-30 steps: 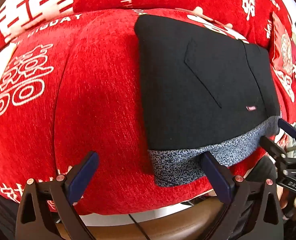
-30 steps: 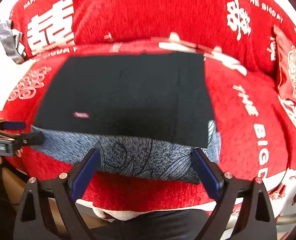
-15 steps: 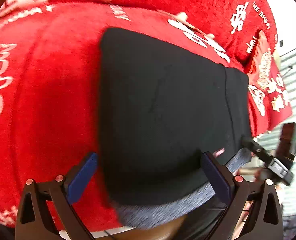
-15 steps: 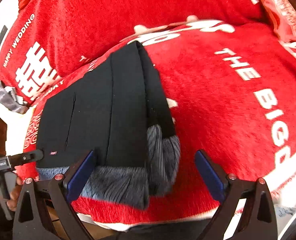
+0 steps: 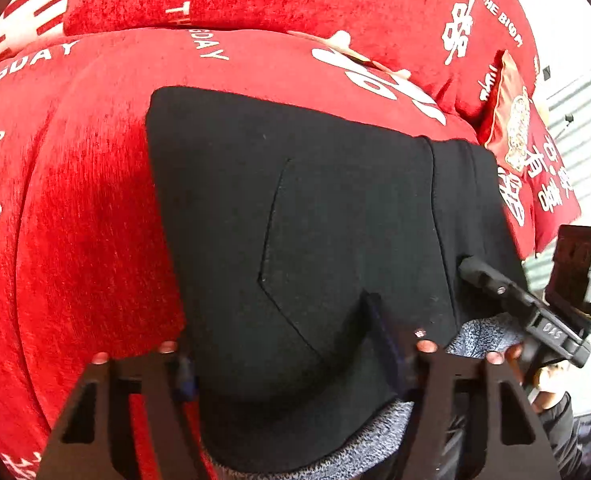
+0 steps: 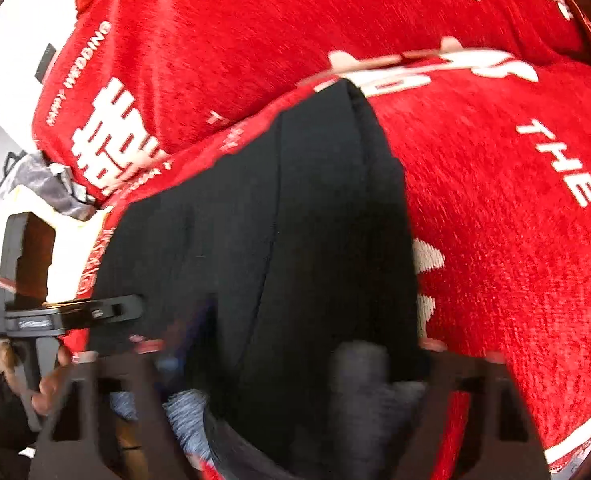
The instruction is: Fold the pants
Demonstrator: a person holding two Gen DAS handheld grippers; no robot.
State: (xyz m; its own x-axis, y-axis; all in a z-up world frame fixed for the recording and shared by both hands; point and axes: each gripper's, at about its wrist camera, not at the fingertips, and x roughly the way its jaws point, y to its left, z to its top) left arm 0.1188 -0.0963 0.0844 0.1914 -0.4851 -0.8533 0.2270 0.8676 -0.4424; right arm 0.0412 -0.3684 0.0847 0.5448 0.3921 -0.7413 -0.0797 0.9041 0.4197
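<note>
The black pants [image 5: 335, 248] lay folded on the red sofa cover [image 5: 87, 220], filling the middle of both wrist views, with their grey speckled waistband [image 5: 379, 436] hanging toward six o'clock at the seat's front edge. In the left wrist view, the left tongs [image 5: 283, 356] stood spread wide, one finger [image 5: 387, 336] lying on the black cloth at about five o'clock and the other at the pants' edge near seven o'clock, pinching nothing. The right tongs [image 5: 511, 296] reached in from four o'clock, their tip touching the pants just above the waistband.

In the right wrist view, the right tongs [image 6: 291, 352] were blurred but also looked spread apart, straddling the near end of the pants [image 6: 295, 208]. The left tongs [image 6: 79, 316] came in from nine o'clock, their tip at the pants' edge. A red cushion [image 5: 531, 164] sat at two o'clock in the left view.
</note>
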